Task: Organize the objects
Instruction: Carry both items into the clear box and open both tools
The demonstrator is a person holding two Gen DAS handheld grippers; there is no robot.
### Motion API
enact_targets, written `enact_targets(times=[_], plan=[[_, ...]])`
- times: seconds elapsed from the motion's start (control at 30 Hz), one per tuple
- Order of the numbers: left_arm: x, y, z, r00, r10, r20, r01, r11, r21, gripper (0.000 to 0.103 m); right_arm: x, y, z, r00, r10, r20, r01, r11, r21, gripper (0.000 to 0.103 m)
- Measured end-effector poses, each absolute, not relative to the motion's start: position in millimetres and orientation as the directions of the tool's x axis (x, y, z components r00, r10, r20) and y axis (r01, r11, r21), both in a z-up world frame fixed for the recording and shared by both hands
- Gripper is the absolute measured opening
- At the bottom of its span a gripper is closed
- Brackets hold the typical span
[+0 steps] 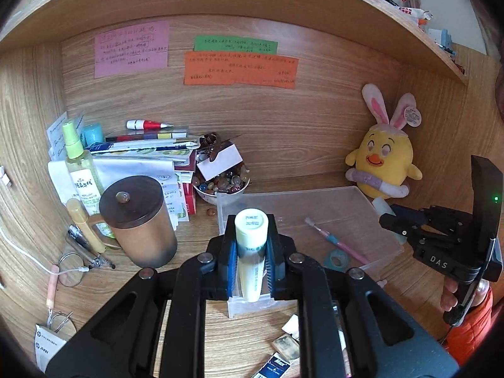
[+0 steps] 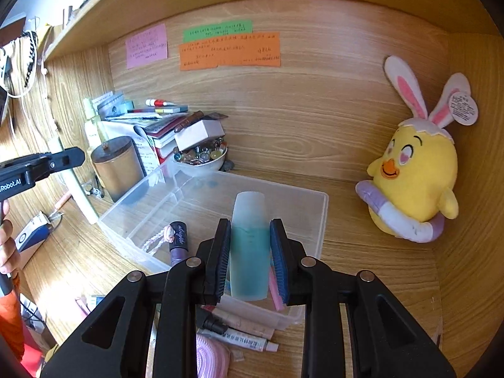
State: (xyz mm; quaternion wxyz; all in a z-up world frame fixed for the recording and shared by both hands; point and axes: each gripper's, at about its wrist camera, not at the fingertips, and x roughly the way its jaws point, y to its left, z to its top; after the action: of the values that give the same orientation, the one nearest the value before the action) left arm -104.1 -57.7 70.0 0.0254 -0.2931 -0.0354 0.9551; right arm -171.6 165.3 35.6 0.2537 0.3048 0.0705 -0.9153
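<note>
The left tool is clamping a pale yellow tube, its long axis running along the fingers, cap pointing away toward the clear bin. The right tool is gripping a teal bottle, standing lengthwise between its pads over the bin's near edge.

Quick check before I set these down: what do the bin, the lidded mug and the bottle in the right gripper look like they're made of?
Storage bin: clear, slightly frosted plastic; the desk grain shows through its walls.
Lidded mug: probably matte ceramic, brown fading darker at the base; the dark lid looks like wood.
Teal bottle in the right gripper: translucent frosted plastic or glass, hard to tell which.
</note>
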Motion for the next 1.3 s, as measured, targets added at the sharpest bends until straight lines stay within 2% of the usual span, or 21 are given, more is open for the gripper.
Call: enact_targets(times=[0.3,0.6,0.93,1.0,1.1,1.17,1.3], plan=[[-143,-40,41,-0.766,0.064,-0.640,-0.060,-0.998,-0.029,0.015,-197,137,7,-0.614,-0.421,-0.668,0.550,-0.835,0.020,0.023],[-164,-28,10,-0.705,0.077,-0.705,-0.083,-0.996,-0.026,0.015,-209,113,-15,-0.560,-0.416,-0.716,0.581,-0.814,0.018,0.023],[-160,-21,15,-0.718,0.103,-0.688,-0.113,-0.993,-0.032,0.016,-204,112,-14,-0.549,-0.418,-0.723,0.593,-0.805,0.015,0.024],[-158,-20,17,-0.719,0.110,-0.686,-0.115,-0.993,-0.039,0.020,-201,115,-10,-0.554,-0.418,-0.720,0.589,-0.808,0.016,0.026],[-152,-20,22,-0.724,0.117,-0.680,-0.115,-0.992,-0.048,0.033,-192,122,-4,-0.565,-0.420,-0.710,0.585,-0.811,0.015,0.034],[-145,-21,27,-0.732,0.121,-0.670,-0.116,-0.992,-0.052,0.046,-185,127,1,-0.579,-0.418,-0.700,0.579,-0.816,0.008,0.041],[-125,-20,35,-0.760,0.110,-0.641,-0.111,-0.993,-0.038,0.066,-168,138,10,-0.610,-0.407,-0.680,0.564,-0.825,-0.012,0.054]])
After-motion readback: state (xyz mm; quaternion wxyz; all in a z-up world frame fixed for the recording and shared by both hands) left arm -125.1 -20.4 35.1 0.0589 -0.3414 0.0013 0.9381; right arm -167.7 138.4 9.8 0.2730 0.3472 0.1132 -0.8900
